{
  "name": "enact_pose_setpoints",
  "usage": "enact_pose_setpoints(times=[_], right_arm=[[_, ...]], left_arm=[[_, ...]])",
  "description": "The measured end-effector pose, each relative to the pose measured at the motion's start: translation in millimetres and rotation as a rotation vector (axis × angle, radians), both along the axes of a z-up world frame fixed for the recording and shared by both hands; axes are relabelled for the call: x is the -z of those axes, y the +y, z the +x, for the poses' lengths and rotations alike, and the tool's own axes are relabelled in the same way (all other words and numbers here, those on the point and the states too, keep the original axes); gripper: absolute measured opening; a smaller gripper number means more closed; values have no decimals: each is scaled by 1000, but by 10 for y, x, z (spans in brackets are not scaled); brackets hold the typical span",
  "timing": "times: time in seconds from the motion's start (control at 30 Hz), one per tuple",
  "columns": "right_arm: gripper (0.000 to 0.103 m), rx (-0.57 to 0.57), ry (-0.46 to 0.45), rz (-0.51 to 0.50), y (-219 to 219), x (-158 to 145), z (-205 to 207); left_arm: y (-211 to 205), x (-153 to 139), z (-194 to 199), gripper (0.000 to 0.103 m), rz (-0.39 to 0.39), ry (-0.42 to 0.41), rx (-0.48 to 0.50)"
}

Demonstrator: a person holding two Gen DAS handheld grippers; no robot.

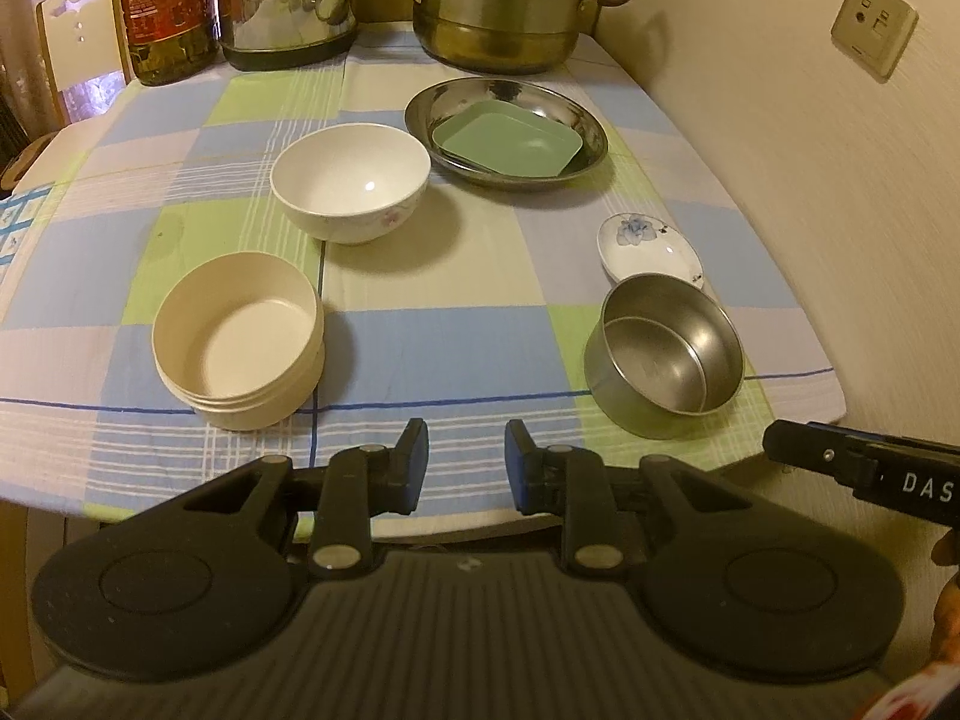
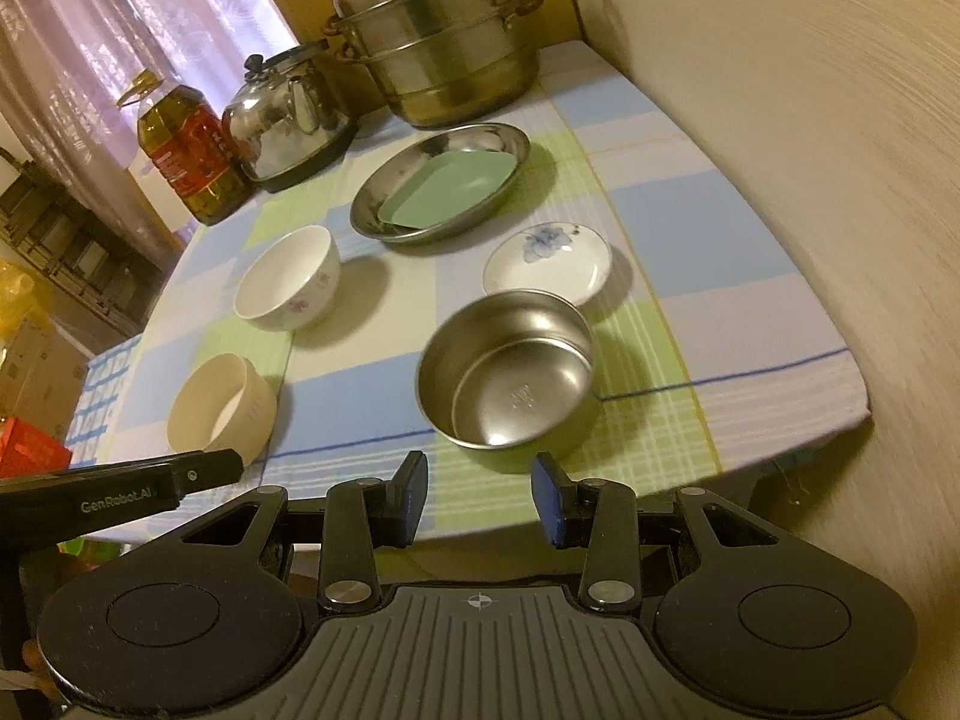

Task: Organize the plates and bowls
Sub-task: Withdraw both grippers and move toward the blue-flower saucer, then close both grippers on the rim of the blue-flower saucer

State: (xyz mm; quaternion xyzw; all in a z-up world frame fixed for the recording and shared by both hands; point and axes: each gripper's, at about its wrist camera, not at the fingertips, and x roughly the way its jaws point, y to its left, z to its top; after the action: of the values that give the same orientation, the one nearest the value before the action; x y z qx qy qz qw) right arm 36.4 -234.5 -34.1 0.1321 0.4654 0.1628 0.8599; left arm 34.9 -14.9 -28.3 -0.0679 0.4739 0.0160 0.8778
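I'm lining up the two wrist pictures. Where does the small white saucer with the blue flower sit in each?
Left wrist view: small white saucer with the blue flower, right of centre, just behind the round steel bowl.
Right wrist view: saucer, centre right, behind the same steel bowl.
Shared landmark: the green square plate lying in the shallow steel dish.

Left gripper (image 1: 467, 462): black body, ribbed grey top, two round black bumps, silver screws, blue pads inside fingers (image 1: 517, 468). Right gripper (image 2: 480, 498): same look, blue pads, small cross mark behind fingers. White letters on each gripper's black side bar.
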Motion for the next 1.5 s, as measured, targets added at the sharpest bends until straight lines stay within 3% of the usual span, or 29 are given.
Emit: enact_pose_setpoints(times=[0.33,1.0,1.5], right_arm=[[39,34,18,-13,-89,56,-20],[39,194,8,-36,-305,73,440],[39,263,6,-64,-413,276,943]], left_arm=[[8,35,71,24,-18,12,23],[-139,198,857,24,-47,13,183],[-326,381,1524,24,-70,17,276]])
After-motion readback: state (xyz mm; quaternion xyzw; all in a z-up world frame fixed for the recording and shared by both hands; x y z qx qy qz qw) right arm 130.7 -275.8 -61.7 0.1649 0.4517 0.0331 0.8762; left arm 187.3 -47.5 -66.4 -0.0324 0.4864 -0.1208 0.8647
